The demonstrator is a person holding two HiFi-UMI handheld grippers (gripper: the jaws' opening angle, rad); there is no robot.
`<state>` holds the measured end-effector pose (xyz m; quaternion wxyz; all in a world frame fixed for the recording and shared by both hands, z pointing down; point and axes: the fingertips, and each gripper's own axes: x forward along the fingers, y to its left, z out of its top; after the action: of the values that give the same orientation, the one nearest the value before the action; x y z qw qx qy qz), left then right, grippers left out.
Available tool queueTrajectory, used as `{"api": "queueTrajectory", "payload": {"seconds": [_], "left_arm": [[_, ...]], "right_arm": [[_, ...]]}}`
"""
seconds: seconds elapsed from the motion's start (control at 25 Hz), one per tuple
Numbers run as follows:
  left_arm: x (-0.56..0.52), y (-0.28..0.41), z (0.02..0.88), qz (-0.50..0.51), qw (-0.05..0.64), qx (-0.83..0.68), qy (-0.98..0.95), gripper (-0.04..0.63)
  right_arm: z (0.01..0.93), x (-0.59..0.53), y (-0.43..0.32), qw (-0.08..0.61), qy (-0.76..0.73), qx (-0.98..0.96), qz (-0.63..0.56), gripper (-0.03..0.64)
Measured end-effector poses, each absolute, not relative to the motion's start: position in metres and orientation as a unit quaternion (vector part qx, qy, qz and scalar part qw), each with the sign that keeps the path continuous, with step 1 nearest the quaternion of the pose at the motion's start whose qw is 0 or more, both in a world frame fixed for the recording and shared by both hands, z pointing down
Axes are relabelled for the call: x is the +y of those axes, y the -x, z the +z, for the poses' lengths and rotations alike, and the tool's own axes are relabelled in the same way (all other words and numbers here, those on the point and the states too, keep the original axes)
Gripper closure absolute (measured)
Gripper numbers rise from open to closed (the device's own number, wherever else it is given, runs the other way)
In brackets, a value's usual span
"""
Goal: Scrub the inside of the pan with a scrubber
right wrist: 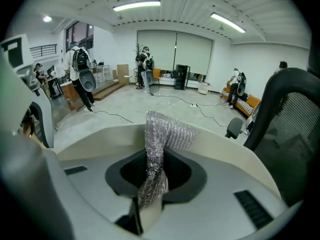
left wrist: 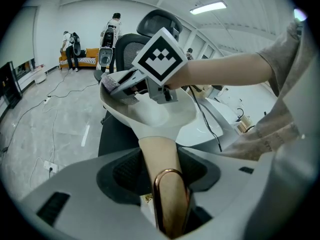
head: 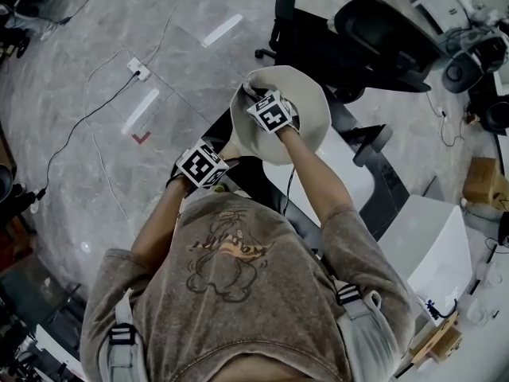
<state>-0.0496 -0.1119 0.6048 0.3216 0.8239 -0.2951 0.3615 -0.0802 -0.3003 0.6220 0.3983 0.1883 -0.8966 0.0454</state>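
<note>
Smooth matt pan [head: 308, 94]; glittery wiry mesh scrubber [right wrist: 165, 134]

In the head view the left claw [head: 223, 160] covers the pan [head: 310, 114] handle; the right claw's [head: 256, 95] cube [head: 272, 111] hides its jaws.

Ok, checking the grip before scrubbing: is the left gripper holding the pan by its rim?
No, the left gripper is clamped on the tan handle; the rim of the pan lies beyond its jaws.

Left gripper [left wrist: 166, 186] is clamping the tan handle [left wrist: 159, 156], copper loop [left wrist: 170, 176] nearest the lens. Cream pan [left wrist: 167, 118] is tilting, its inside facing the camera. Right gripper [left wrist: 120, 85], marker cube on top, is holding a silvery scrubber [left wrist: 111, 79] at the far-left inner wall.
</note>
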Motion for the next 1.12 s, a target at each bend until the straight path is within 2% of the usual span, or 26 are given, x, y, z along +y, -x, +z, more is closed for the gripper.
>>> {"api": "queueTrajectory", "payload": {"seconds": [0.2, 0.56, 1.12], "left_arm": [[-0.112, 0.05, 0.603, 0.358, 0.323, -0.296, -0.824, 0.36], [-0.113, 0.051, 0.603, 0.353, 0.327, -0.3, -0.824, 0.36], [-0.111, 0.052, 0.602, 0.354, 0.329, -0.306, -0.82, 0.362]], "right_arm": [[0.628, -0.321, 0.067, 0.43, -0.216, -0.877, 0.014, 0.535], [0.629, -0.362, 0.016, 0.446, -0.295, -0.845, 0.017, 0.537], [0.626, -0.361, -0.046, 0.493, -0.32, -0.809, -0.003, 0.537]]}}
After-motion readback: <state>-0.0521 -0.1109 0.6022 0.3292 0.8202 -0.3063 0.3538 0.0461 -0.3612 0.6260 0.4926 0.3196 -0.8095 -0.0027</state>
